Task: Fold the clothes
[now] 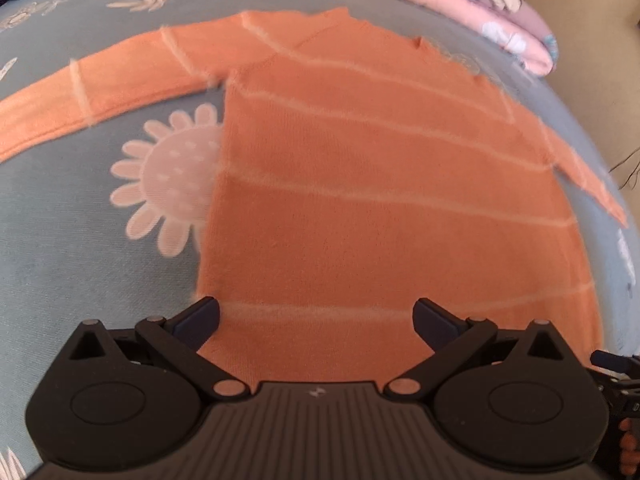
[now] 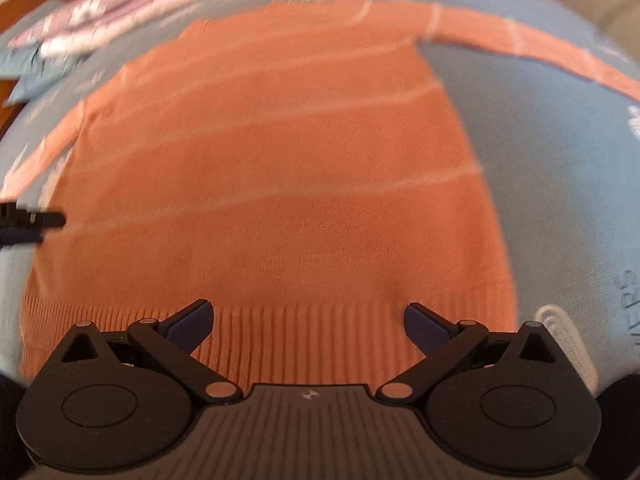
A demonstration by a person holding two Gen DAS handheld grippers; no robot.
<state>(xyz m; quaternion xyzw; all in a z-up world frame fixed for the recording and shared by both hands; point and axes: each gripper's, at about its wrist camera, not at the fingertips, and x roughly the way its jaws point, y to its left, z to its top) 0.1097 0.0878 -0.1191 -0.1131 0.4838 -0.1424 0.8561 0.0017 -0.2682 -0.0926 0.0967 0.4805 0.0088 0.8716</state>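
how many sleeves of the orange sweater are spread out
2. One sleeve stretches left across the blanket; the other sleeve runs right toward the blanket's edge, its end out of view.

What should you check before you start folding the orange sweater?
1. Orange striped sweater lies flat on the blue flowered blanket: ok.
2. Both sleeves spread out, not tucked under: ok.
3. Left gripper open and empty: ok.
4. Right gripper open, over the ribbed hem: ok.
5. Pink folded bedding clear of the sweater: ok.
6. Wrinkles in the far part: cannot tell, the picture is blurry.
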